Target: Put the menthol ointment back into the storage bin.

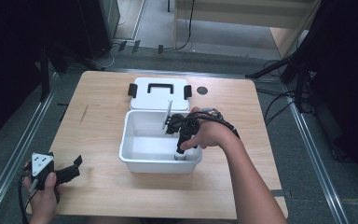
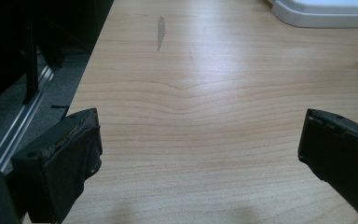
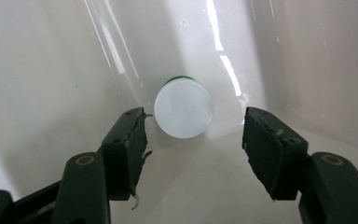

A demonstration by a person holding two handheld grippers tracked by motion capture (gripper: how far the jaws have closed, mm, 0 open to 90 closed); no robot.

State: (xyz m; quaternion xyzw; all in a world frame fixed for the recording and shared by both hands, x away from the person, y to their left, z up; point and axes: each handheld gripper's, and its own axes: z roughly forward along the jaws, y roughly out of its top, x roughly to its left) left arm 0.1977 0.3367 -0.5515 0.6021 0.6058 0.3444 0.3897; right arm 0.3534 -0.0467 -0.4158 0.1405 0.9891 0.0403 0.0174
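Observation:
A white plastic bin point(image 1: 135, 161) sits mid-table, its lid point(image 1: 158, 95) with black handle and clips lying flat behind it. Inside the bin, near the front right corner, stands a small white-capped container point(image 3: 183, 108) with a green edge; the same white-capped container point(image 1: 180, 156) shows just below my hand in the high view. My right gripper point(image 3: 193, 135) points down into the bin, open, jaws apart on either side of the cap and above it. My left gripper point(image 1: 72, 168) rests open at the table's front left corner over bare wood point(image 2: 205, 116).
A dark round hole point(image 1: 202, 90) marks the table to the right of the lid. The table's left edge point(image 2: 81, 84) drops to a metal floor rail. Dark stands and cables ring the table.

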